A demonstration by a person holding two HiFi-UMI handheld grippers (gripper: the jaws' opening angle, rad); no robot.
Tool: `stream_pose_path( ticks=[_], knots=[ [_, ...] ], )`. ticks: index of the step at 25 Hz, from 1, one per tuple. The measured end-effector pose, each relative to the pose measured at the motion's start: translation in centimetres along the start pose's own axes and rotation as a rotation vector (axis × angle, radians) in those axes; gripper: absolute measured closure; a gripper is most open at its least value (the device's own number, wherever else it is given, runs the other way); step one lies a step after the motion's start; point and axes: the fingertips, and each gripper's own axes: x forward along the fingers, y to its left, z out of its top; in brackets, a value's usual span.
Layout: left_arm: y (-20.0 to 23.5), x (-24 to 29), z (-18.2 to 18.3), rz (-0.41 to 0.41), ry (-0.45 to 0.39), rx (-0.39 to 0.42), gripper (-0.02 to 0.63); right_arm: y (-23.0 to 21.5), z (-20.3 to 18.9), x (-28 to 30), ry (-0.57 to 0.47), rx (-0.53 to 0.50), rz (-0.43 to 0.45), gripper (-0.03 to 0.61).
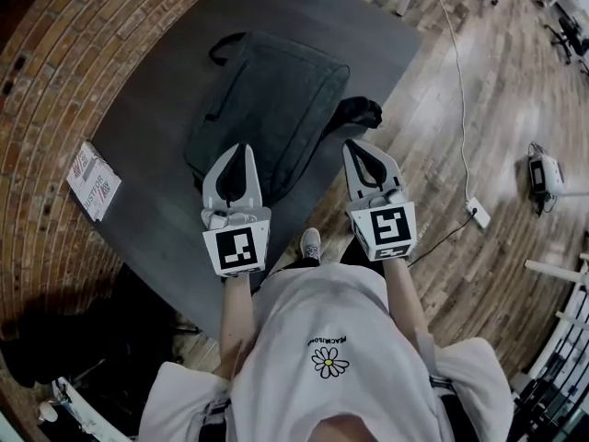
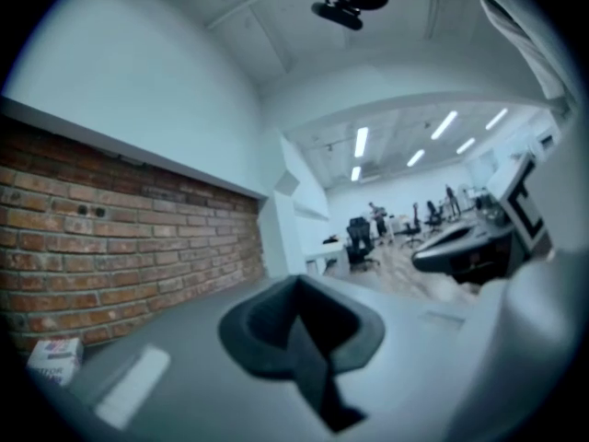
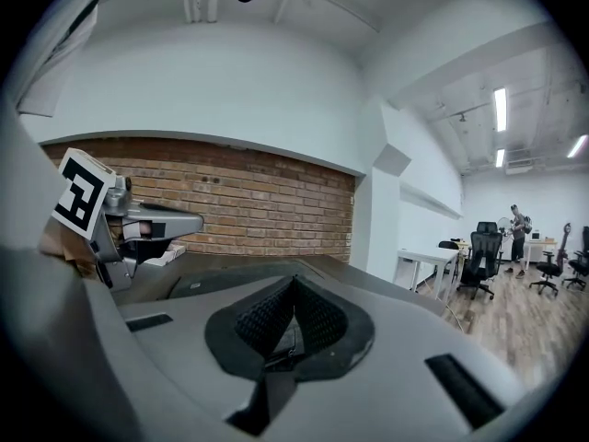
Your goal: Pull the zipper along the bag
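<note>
A dark grey bag (image 1: 267,109) lies flat on the dark table (image 1: 156,210), its handle toward the far left; its zipper is too small to make out. My left gripper (image 1: 242,148) hovers over the bag's near edge, jaws shut and empty. To the right, my right gripper (image 1: 353,145) hangs near the bag's dark strap (image 1: 361,112) at the table's edge, also shut with nothing in it. Both gripper views look level across the room and show no bag: the left gripper (image 2: 296,282) and the right gripper (image 3: 293,280) have their tips together.
A small printed box (image 1: 94,180) lies at the table's left edge by the brick wall (image 1: 64,53). A white cable and power strip (image 1: 479,212) lie on the wooden floor at the right. Office chairs (image 3: 483,251) and desks stand far off.
</note>
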Motion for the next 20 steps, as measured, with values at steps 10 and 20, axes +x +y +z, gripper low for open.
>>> stream_pose_path(
  ticks=[10, 20],
  knots=[
    [-1.8, 5.6, -5.8, -0.254, 0.241, 0.243, 0.614, 1.1, -10.5, 5.6, 0.282, -0.104, 0.090, 0.457],
    [-3.2, 7.0, -13.5, -0.421, 0.471, 0.343, 0.615, 1.1, -17.0, 9.6, 0.426, -0.147, 0.077, 0.485]
  ],
)
